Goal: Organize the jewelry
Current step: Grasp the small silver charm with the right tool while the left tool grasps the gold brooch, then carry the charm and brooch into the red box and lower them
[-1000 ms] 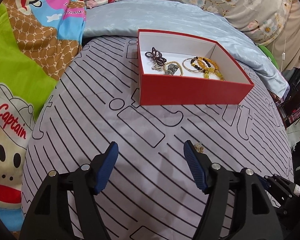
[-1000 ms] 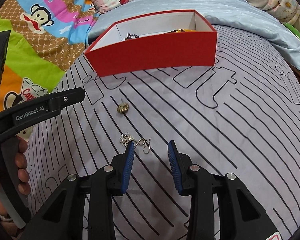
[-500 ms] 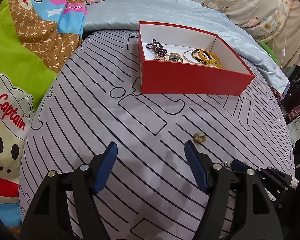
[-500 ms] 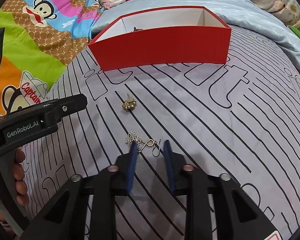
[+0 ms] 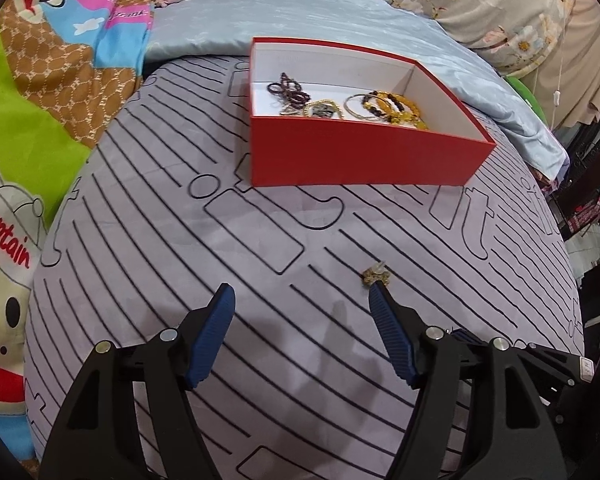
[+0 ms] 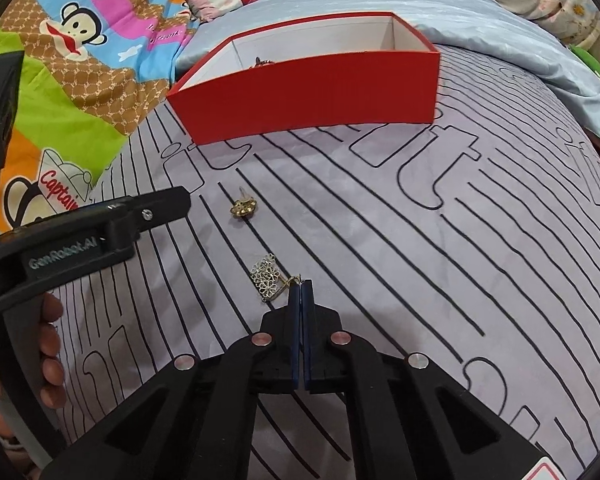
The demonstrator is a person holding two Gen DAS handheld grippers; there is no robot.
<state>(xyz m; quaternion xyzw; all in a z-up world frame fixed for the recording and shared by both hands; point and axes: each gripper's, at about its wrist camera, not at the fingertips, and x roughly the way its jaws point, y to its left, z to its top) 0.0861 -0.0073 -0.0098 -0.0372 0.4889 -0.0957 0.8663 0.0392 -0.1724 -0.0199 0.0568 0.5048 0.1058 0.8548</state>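
The right gripper had pinched its jaws fully together on the hook of the silver filigree flower earring – its body trailed left of the tips, lying on the grey line-patterned bedspread; the red cardboard box lay straight ahead, the left gripper wide open and empty.

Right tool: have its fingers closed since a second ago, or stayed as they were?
Yes. The right tool has closed: its fingers, earlier apart on either side of the silver flower earring's hook, now meet on that hook. The nearby gold stud earring lies untouched on the striped sheet.

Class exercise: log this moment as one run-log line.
right gripper: shut on flower earring | left gripper: open, empty | stud earring: on bedspread
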